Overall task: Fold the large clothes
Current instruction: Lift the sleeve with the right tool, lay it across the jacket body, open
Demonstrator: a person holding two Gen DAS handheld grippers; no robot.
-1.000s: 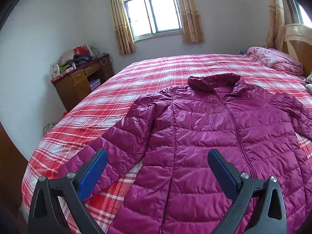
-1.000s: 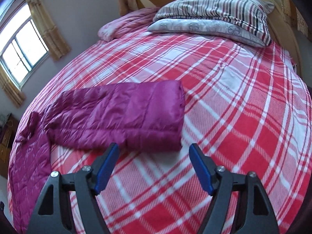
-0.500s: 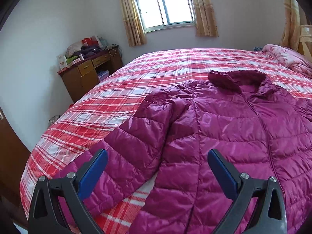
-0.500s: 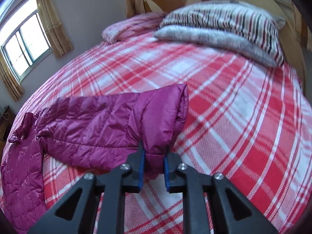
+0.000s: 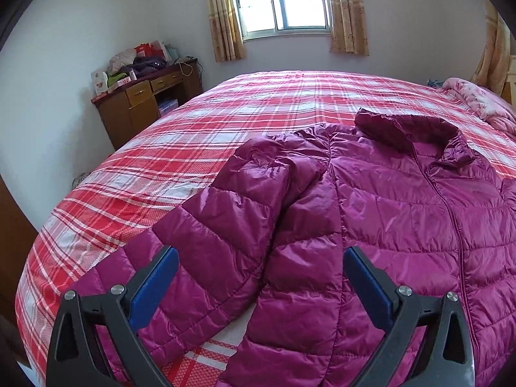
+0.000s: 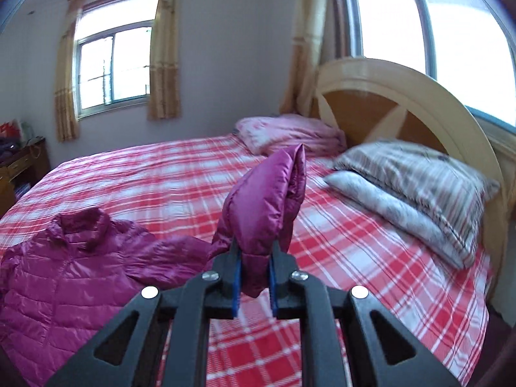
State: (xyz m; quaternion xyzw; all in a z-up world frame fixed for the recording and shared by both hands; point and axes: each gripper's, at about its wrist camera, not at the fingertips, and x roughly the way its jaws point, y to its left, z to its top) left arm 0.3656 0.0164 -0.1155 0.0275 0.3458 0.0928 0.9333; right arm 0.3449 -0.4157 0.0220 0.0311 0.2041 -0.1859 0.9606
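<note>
My left gripper [image 5: 259,277] is spread wide, holding nothing, and hangs over the near sleeve [image 5: 206,242] of the magenta puffer jacket [image 5: 403,225]. The jacket lies front up on the red plaid bed [image 5: 200,148]; its right edge and hem run out of frame, so I see only one sleeve here. Clutter on the wooden desk [image 5: 142,103] is too small to sort. One curtained window [image 5: 279,0] shows.

From the right wrist, my right gripper [image 6: 254,277] is pinched on the jacket's far sleeve cuff [image 6: 267,206], lifted above the bed [image 6: 354,258] while the body [image 6: 64,277] lies flat to the left, its lower part cut off. I count two stacked pillows [image 6: 419,200], blurred, one pink quilt [image 6: 290,132], one headboard [image 6: 396,96], two windows.
</note>
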